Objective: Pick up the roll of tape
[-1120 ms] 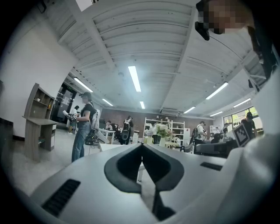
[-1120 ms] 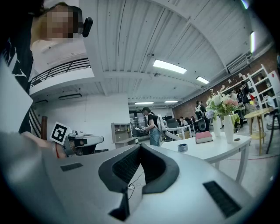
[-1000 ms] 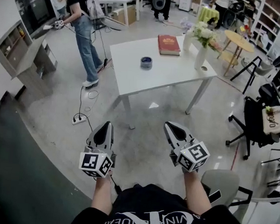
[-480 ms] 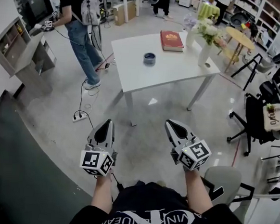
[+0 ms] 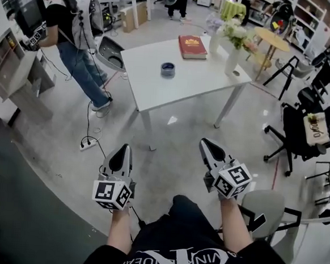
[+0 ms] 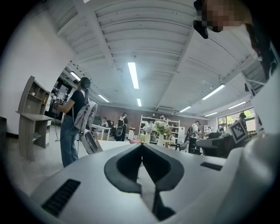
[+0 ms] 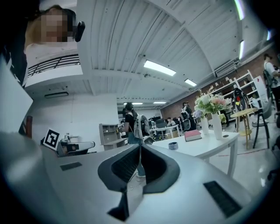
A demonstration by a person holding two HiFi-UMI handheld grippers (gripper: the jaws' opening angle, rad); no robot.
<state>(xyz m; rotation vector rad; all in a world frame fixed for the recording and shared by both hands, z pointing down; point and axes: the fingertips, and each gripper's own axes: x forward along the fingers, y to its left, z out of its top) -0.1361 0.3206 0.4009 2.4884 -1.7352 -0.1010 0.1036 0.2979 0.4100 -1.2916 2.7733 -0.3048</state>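
The roll of tape [image 5: 167, 69] is a small dark blue-grey ring lying flat near the middle of the white table [image 5: 185, 87], well ahead of me. It also shows small in the right gripper view [image 7: 173, 145]. My left gripper [image 5: 123, 148] and right gripper [image 5: 205, 142] are held level over the floor, well short of the table and apart from the tape. The left gripper's [image 6: 142, 145] tips meet with nothing between them. The right gripper's [image 7: 140, 145] jaws are opening; their tips still look together and they hold nothing.
A red book [image 5: 192, 47] and a vase of flowers [image 5: 232, 54] stand at the table's far side. A person with a backpack [image 5: 70, 30] stands at the left by a shelf unit. A black office chair [image 5: 307, 134] is at the right, a power strip [image 5: 85, 145] on the floor.
The person with the backpack has stepped left towards the shelf. The table has slid a little left in the head view. Both grippers keep nearly the same place, the left slightly lower.
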